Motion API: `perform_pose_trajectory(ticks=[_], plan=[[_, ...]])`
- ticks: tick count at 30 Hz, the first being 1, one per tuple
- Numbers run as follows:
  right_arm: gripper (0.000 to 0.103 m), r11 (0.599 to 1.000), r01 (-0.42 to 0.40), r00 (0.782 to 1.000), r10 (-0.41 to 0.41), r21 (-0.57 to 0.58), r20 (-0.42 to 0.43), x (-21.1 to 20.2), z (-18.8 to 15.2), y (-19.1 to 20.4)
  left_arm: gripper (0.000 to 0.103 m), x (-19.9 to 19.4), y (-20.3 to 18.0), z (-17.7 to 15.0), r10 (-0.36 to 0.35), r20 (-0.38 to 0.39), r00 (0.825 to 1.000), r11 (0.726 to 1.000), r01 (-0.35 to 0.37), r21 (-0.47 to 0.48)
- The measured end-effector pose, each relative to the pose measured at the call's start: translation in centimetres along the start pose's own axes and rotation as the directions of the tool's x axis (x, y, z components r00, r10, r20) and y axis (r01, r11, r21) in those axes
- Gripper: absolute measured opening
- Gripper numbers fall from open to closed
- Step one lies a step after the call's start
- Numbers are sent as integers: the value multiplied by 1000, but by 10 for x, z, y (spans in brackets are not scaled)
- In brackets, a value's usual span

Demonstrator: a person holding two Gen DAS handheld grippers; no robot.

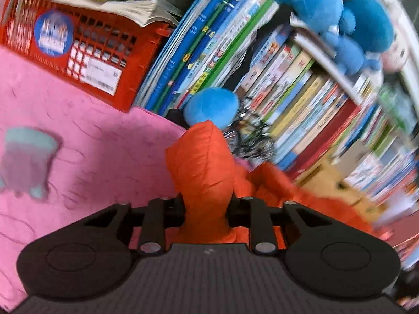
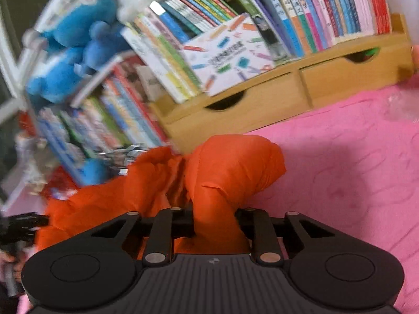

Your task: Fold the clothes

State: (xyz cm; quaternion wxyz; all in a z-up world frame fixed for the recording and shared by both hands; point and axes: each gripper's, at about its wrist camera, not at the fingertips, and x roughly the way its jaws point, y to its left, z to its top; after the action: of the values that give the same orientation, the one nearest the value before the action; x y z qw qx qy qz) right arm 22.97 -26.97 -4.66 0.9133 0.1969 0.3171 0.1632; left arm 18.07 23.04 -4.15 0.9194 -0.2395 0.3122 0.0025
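An orange padded jacket point(image 1: 201, 167) is lifted above a pink cloth-covered surface point(image 1: 99, 144). My left gripper point(image 1: 205, 209) is shut on a bunched fold of the orange jacket, which sticks up between its jaws. In the right wrist view my right gripper point(image 2: 214, 222) is shut on another puffy fold of the same jacket point(image 2: 230, 167). The rest of the jacket hangs toward the left in that view. The left gripper point(image 2: 18, 225) shows at the left edge there. Both views are blurred by motion.
A red plastic crate point(image 1: 86, 49) with papers stands at the back left. Rows of books point(image 1: 301, 96) and blue plush toys point(image 1: 351, 18) fill the shelves behind. A wooden drawer unit point(image 2: 275, 102) holds books. A pale blue and pink item point(image 1: 26, 157) lies on the pink cloth.
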Motion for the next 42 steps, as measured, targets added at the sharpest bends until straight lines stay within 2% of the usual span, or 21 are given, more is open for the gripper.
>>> perform_pose_trajectory(ticks=[2, 3, 4, 8, 11, 16, 19, 22, 24, 26, 28, 31, 33, 35, 37, 39, 41, 42], plan=[[39, 998, 37, 999, -38, -56, -11, -1, -4, 6, 53, -10, -3, -12, 47, 1, 999, 995, -47, 86], [48, 995, 45, 999, -46, -94, -8, -6, -10, 9, 61, -17, -4, -20, 63, 7, 998, 989, -64, 133], [54, 989, 48, 999, -49, -136, -3, -14, -17, 13, 64, -28, -4, -27, 78, 19, 997, 983, -80, 165], [64, 948, 92, 996, -89, -305, 26, -57, -48, 26, 72, -77, 4, -59, 97, 58, 994, 970, -107, 219], [68, 929, 79, 997, -76, -361, 23, -96, -71, 28, 74, -116, 8, -85, 93, 68, 993, 968, -106, 229], [73, 914, 51, 999, -51, -403, 12, -155, -113, 35, 79, -170, 9, -128, 101, 43, 994, 964, -108, 245], [76, 893, 49, 999, -51, -447, 6, -185, -139, 44, 80, -196, 3, -151, 120, 32, 992, 945, -124, 303], [79, 833, 66, 997, -78, -550, 3, -211, -166, 63, 88, -218, -8, -171, 137, 18, 990, 905, -133, 404], [84, 760, 50, 997, -74, -648, -10, -228, -188, 80, 95, -224, -14, -183, 137, 9, 991, 882, -126, 455], [87, 679, 28, 998, -63, -734, -21, -240, -207, 95, 96, -229, -20, -195, 136, 0, 991, 856, -118, 503], [87, 600, 4, 998, -50, -800, -32, -250, -223, 107, 96, -231, -21, -200, 138, -2, 990, 853, -118, 508], [88, 565, -42, 997, -30, -824, -72, -261, -231, 110, 97, -234, -16, -202, 135, -1, 991, 866, -118, 485], [94, 540, -74, 995, -18, -839, -99, -268, -237, 113, 98, -235, -13, -203, 140, -1, 990, 870, -122, 478], [94, 514, -96, 993, -13, -853, -119, -274, -243, 114, 98, -235, -13, -204, 146, -3, 989, 870, -127, 477], [93, 485, -68, 994, -43, -872, -102, -275, -249, 113, 98, -235, -13, -204, 147, -3, 989, 871, -128, 474], [87, 506, -45, 996, -46, -861, -79, -274, -244, 112, 98, -234, -13, -202, 148, -5, 989, 871, -128, 474], [67, 540, -24, 998, -43, -842, -56, -271, -237, 112, 98, -235, -15, -202, 150, -4, 989, 868, -130, 478], [63, 556, -13, 998, -42, -831, -44, -270, -233, 112, 98, -235, -15, -202, 151, -3, 989, 867, -131, 481]])
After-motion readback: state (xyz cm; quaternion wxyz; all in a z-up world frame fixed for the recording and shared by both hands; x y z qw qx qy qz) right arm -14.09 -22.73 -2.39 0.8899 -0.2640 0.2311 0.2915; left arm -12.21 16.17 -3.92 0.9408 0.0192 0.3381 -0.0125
